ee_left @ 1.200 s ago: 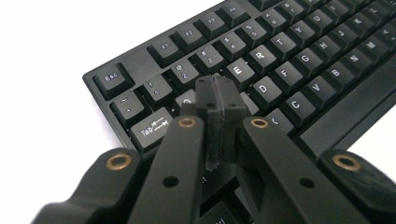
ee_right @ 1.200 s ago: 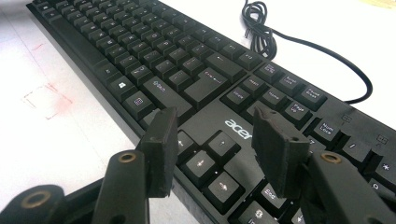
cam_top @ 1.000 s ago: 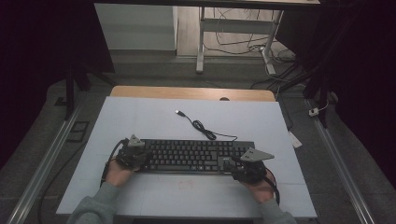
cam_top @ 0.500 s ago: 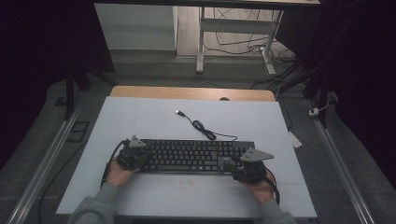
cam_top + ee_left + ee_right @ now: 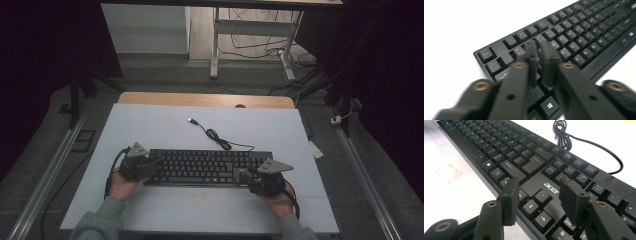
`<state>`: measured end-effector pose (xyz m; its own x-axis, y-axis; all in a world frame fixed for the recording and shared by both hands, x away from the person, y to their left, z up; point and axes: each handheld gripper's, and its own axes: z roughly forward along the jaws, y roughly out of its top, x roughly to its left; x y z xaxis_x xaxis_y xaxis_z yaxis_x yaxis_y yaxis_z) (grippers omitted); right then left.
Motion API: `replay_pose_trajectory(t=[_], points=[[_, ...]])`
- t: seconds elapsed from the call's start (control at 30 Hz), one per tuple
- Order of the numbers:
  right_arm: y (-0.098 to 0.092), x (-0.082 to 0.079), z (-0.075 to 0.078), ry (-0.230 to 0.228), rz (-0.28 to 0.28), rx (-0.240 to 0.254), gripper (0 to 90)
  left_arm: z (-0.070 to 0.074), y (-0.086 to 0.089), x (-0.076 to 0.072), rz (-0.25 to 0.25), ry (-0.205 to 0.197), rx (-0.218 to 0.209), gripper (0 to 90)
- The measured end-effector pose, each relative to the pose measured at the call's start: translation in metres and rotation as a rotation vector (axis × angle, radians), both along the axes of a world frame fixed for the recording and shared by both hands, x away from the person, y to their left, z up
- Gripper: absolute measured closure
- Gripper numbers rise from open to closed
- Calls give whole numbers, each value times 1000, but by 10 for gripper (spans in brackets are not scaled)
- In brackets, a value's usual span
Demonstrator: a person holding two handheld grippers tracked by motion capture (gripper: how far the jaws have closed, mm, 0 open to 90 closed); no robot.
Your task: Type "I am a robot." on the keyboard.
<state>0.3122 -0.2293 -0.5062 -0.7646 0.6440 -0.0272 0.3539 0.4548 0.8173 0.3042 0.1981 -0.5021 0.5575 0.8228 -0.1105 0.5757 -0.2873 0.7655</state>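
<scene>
A black keyboard (image 5: pixel 205 167) lies across the near middle of the white table top, and its cable (image 5: pixel 216 135) curls away to a USB plug (image 5: pixel 191 120). My left gripper (image 5: pixel 151 166) hovers over the keyboard's left end. In the left gripper view its jaws (image 5: pixel 539 47) point down at the upper left keys of the keyboard (image 5: pixel 579 37); they have just been opening, a narrow gap shows, and nothing is between them. My right gripper (image 5: pixel 251 175) stands open over the right end, its jaws (image 5: pixel 537 187) apart above the arrow keys of the keyboard (image 5: pixel 524 152).
The white table top (image 5: pixel 150 125) has bare room behind and in front of the keyboard. A wooden strip (image 5: pixel 200 99) runs along its far edge. Metal rails flank both sides. A white tag (image 5: pixel 315 149) lies off the right edge. A faint red mark (image 5: pixel 447 172) is near the keyboard.
</scene>
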Motion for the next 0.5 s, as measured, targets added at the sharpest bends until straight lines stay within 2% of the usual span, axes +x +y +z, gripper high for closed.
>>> replay_pose_trajectory(t=[0.13, 0.23, 0.5], points=[[0, 0, -1, -1, 4, 0, 506, 1, 3, 0, 13, 4, -24, 587], [1, 1, -1, 0, 4, -3, 506, 1, 5, 1, 23, 14, -31, 506], [1, 1, -2, -1, 5, -5, 505, 0, 4, 1, 24, 23, -28, 439]])
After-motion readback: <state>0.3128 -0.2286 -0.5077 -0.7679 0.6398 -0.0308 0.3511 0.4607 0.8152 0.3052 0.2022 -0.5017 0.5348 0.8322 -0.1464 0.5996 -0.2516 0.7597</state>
